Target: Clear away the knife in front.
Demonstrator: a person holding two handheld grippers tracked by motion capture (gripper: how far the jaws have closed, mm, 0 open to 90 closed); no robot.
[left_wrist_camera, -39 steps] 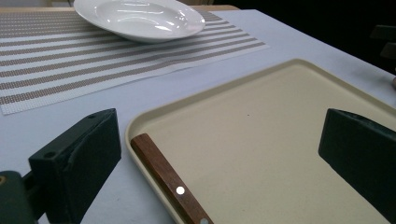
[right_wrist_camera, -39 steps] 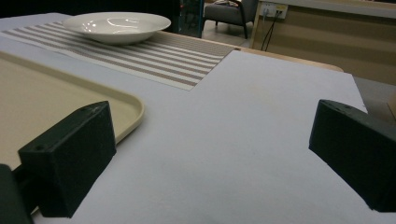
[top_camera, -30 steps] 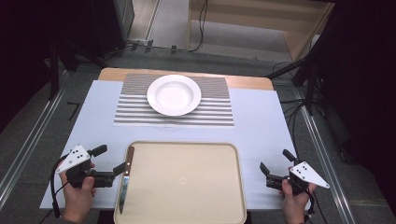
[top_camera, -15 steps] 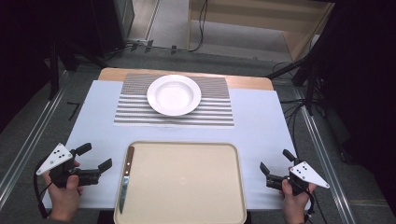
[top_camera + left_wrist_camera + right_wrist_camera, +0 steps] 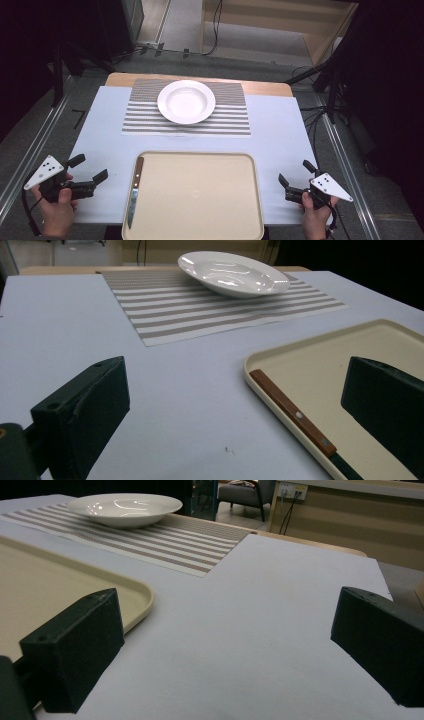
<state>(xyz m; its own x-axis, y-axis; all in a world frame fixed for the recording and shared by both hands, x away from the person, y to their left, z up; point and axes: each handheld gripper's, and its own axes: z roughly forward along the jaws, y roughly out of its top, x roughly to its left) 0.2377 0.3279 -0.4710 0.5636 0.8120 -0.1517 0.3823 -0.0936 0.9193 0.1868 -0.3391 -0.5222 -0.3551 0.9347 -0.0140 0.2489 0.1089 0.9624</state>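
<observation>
Leftward goes the left gripper (image 5: 89, 170), off the tray's (image 5: 195, 227) edge since a second ago, jaws spread and empty over bare tabletop, while the right gripper (image 5: 294, 175) waits near-right, also released. On the smooth beige rounded tray, a wooden-handled knife (image 5: 133, 192) lies along the left rim. Far off, a glossy white bowl (image 5: 186, 101) sits on a striped woven mat (image 5: 145, 119) over the pale blue table (image 5: 280, 135); dark floor surrounds.

A lab or test room, not a home. Metal rails (image 5: 30, 150) flank the table (image 5: 280, 130). Loose cables (image 5: 215, 25) cross the floor.
</observation>
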